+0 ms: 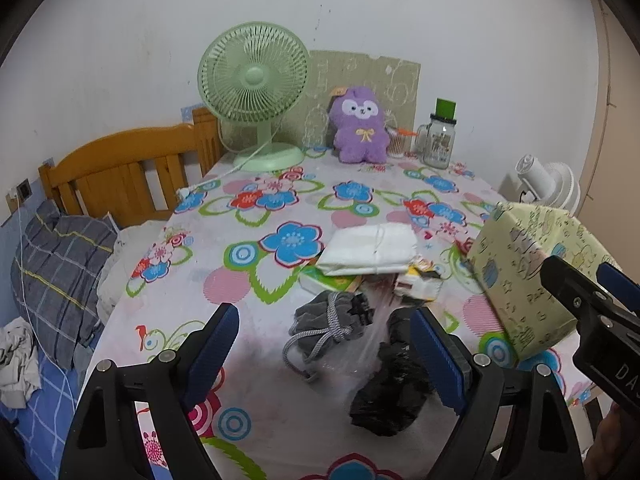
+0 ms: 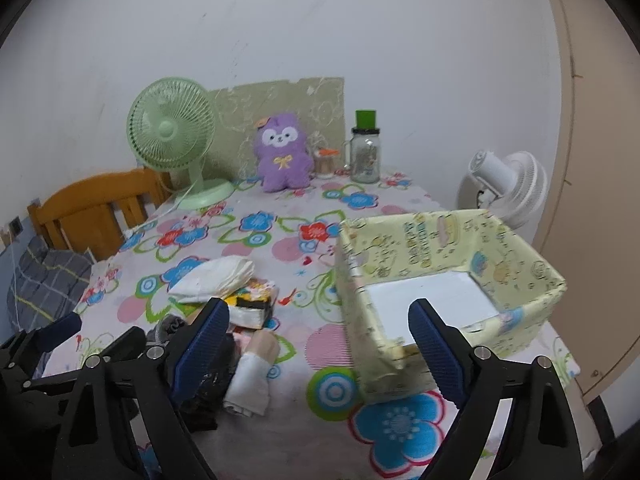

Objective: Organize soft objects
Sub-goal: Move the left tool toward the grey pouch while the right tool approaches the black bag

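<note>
A pile of soft items lies on the floral table: a folded white cloth point(image 1: 370, 250) point(image 2: 212, 276), a grey drawstring pouch point(image 1: 332, 316), a black bag point(image 1: 394, 392), a yellow-black sponge pack point(image 2: 256, 304) and a white-beige sock point(image 2: 252, 376). A pale yellow patterned box point(image 2: 448, 280) point(image 1: 532, 276) stands open and empty at the right. My left gripper point(image 1: 324, 356) is open, just above the pouch and black bag. My right gripper point(image 2: 318, 352) is open, between the pile and the box's near corner.
At the back stand a green fan point(image 1: 256, 92), a purple plush point(image 1: 360, 124), a glass jar point(image 1: 438, 140) and a cardboard sheet point(image 1: 380, 80). A white fan point(image 2: 504, 184) is off the right edge. A wooden bed frame point(image 1: 120, 172) and bedding lie left.
</note>
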The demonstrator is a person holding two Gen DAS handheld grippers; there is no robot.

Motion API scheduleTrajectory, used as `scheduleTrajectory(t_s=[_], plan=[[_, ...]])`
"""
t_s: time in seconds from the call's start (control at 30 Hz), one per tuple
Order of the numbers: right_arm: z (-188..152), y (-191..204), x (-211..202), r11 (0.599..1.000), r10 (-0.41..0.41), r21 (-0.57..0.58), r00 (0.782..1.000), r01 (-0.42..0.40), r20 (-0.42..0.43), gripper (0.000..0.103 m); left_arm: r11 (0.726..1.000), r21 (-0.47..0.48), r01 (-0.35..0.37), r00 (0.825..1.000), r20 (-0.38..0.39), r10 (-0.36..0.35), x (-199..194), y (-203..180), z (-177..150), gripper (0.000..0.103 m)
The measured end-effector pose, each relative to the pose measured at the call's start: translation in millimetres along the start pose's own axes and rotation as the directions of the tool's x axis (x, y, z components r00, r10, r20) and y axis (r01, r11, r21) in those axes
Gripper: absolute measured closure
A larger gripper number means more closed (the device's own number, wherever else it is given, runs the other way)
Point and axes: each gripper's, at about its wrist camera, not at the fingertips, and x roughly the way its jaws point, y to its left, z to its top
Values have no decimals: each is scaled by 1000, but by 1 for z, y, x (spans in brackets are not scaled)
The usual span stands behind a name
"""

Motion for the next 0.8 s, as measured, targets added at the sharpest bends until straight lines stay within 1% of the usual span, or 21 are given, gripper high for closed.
scheduleTrajectory(t_s=[0.2,0.3,0.37,0.5,0.67,0.8], plan=[[-3,22,18,999,28,-33,999,-29,-46,13,1000,7,-1,999,-46,1,17,8,-5,14],[-5,29,25,998,36,-44,997,-39,-70,20,1000,13,5,998,-64,-4,25,10,-7,14],[-6,33,32,998,43,-47,995,-47,-92,21,1000,28,1,997,-81,1,31,11,-8,14],[-9,43,44,995,75,-50,989,-82,-130,21,999,34,5,995,-97,-2,39,16,-9,14],[-14,56,59,991,91,-77,979,-107,-184,21,999,41,25,992,-122,-20,51,18,-11,14],[-19,60,72,991,103,-57,965,-121,-240,29,998,45,44,990,-138,-38,58,18,-12,14]])
